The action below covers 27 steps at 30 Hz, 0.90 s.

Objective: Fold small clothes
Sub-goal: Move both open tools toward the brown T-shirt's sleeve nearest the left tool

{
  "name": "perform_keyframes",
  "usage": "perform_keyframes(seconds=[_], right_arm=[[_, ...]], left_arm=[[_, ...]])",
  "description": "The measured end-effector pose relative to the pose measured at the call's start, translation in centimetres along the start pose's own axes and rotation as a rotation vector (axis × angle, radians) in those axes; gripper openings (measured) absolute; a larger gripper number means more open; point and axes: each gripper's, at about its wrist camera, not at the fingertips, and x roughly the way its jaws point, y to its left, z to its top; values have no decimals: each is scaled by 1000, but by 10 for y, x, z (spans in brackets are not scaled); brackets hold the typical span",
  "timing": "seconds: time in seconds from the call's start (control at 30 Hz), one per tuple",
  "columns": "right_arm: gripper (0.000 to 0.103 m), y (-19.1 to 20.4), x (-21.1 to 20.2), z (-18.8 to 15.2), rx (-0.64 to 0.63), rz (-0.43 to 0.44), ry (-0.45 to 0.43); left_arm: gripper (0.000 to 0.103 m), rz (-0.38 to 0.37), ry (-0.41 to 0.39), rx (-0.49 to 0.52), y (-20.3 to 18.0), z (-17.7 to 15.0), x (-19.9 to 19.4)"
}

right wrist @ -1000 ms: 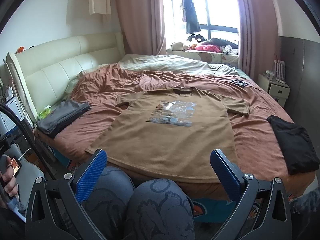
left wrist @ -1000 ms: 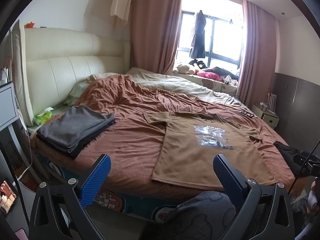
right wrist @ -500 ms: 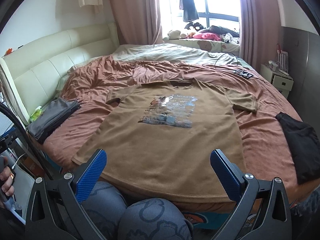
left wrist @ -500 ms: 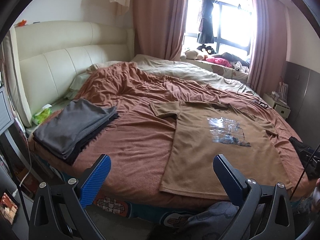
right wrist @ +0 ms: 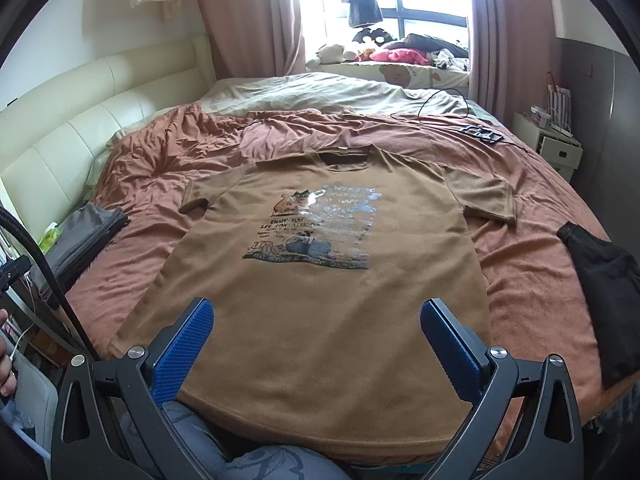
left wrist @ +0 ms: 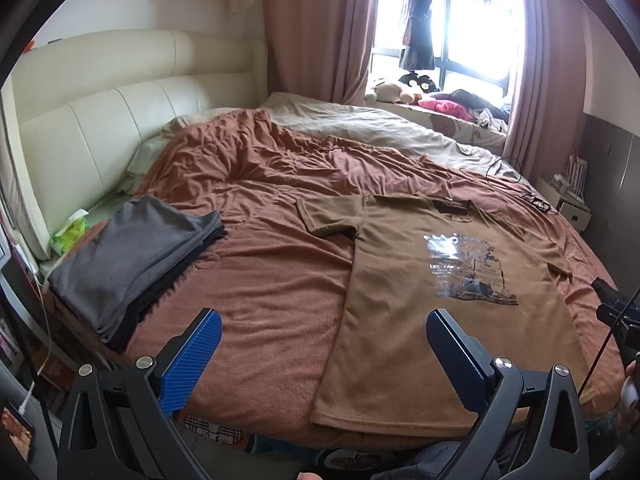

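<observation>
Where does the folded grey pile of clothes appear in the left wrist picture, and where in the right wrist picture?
Left wrist: the grey pile lies at left of centre, on the bed's near left corner, large.
Right wrist: the grey pile sits at the far left edge, small.
Shared landmark: the brown T-shirt spread flat to its right in both.

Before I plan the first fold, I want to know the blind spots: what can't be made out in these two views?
- T-shirt hem: in the right wrist view, hidden behind the right hand-held gripper and the knees.
- Print wording: glare washes it out in both views.
- Grey folded stack: number of garments unclear, layers overlap.
- Black garment: blurred at the fisheye edge in the right wrist view, type unclear.
</observation>
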Motion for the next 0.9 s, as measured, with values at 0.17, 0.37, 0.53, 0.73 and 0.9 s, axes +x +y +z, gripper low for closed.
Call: perform_keyframes(seconds=[0.17,0.37,0.53,0.73,0.9], right_arm=[[103,-2,20,15,-15,23,-1],[103,-11,53,34,-30,96,28],[103,-16,84,45,-49,115,42],[103,-18,112,62,-52,124,50],[103,-21,133,77,-25,161,36]], left_arm=[[103,-51,12,2,-6,13,20],[103,-71,-2,14,-14,33,49],[103,-78,9,30,-15,50,80],[103,-95,19,69,-12,72,117],[98,-114,38,99,-8,97,151]])
